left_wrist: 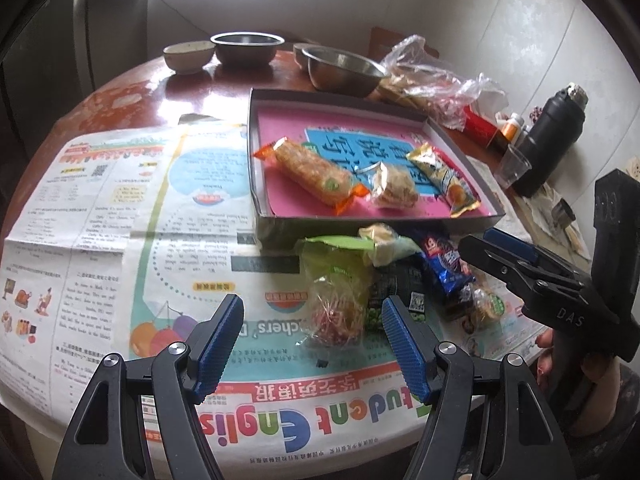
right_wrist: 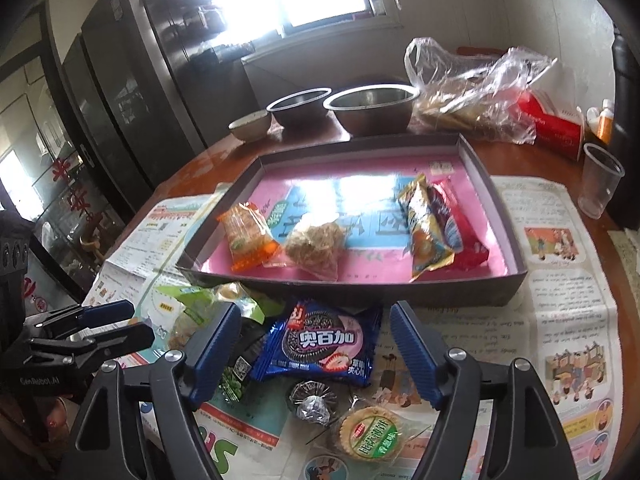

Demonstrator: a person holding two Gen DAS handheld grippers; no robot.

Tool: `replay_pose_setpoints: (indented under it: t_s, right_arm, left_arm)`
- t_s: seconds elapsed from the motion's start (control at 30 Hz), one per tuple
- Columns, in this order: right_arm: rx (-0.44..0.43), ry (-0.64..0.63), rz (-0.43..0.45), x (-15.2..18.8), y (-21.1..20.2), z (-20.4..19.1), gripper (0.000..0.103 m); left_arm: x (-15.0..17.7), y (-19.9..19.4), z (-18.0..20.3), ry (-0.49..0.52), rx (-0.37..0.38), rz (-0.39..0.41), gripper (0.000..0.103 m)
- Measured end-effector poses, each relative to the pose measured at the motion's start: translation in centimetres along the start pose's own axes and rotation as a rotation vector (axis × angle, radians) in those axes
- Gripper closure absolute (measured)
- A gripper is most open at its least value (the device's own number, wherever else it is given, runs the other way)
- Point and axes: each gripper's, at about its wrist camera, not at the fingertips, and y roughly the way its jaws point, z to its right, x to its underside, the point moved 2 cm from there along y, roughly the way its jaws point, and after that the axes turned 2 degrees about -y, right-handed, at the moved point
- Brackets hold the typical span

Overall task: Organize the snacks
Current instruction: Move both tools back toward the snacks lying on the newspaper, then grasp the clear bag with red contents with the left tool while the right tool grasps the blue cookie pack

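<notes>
A shallow dark box [left_wrist: 256, 148] [right_wrist: 500, 292] with a pink and blue lining holds an orange-ended cracker pack [left_wrist: 310, 170] [right_wrist: 246, 236], a clear-wrapped biscuit [left_wrist: 394, 190] [right_wrist: 316, 246], a yellow pack [left_wrist: 442, 178] [right_wrist: 426, 236] and a red pack [right_wrist: 460, 232]. In front of it lie loose snacks on newspaper: a green bag [left_wrist: 336, 276] [right_wrist: 192, 304], a blue cookie pack [left_wrist: 444, 264] [right_wrist: 324, 344], a dark pea pack [left_wrist: 394, 284] [right_wrist: 236, 372], a round biscuit [right_wrist: 370, 434] and a foil piece [right_wrist: 314, 400]. My left gripper [left_wrist: 312, 344] [right_wrist: 132, 320] is open, empty, before the green bag. My right gripper [right_wrist: 314, 346] [left_wrist: 480, 242] is open above the blue pack.
Newspaper [left_wrist: 120, 216] [right_wrist: 560, 280] covers the near part of the round brown table [left_wrist: 192, 84]. Behind the box stand metal bowls [left_wrist: 344, 70] [right_wrist: 372, 112], a small ceramic bowl [left_wrist: 188, 54], a plastic bag of food [right_wrist: 472, 96], a red box [right_wrist: 556, 128], a plastic cup [right_wrist: 600, 186] and a black flask [left_wrist: 552, 136].
</notes>
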Motion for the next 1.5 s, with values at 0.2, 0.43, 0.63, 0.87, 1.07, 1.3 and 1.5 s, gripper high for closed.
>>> replay_pose_setpoints:
  t_s: [0.2,0.43,0.63,0.87,1.07,1.3,1.5]
  right_arm:
    - [0.004,-0.001,-0.043,0.5,1.4,-0.1,0.027]
    - [0.010,0.002,-0.074,0.7,2.6,-0.1,0.027]
    - [0.025,0.004,-0.099,0.9,3.6,0.0,0.027]
    - [0.051,-0.007,-0.110,1.1,4.2,0.4,0.027]
    - [0.094,-0.066,-0.111,1.4,4.2,0.4,0.030]
    - [0.151,-0.138,-0.115,1.7,4.5,-0.6,0.030]
    - [0.139,-0.180,-0.101,1.9,4.3,-0.9,0.038]
  left_arm:
    - [0.2,1.6,0.5,0.013,0.001,-0.035,0.029]
    - [0.4,3.0,0.6,0.016,-0.004,-0.067,0.029]
    - [0.4,3.9,0.4,0.005,-0.006,-0.084,0.029]
    - [0.3,4.4,0.4,-0.001,0.000,-0.089,0.029]
    - [0.2,4.6,0.3,-0.006,-0.002,-0.082,0.030]
    - [0.2,4.4,0.3,-0.024,0.025,-0.071,0.030]
    - [0.3,4.4,0.2,-0.028,0.032,-0.075,0.049]
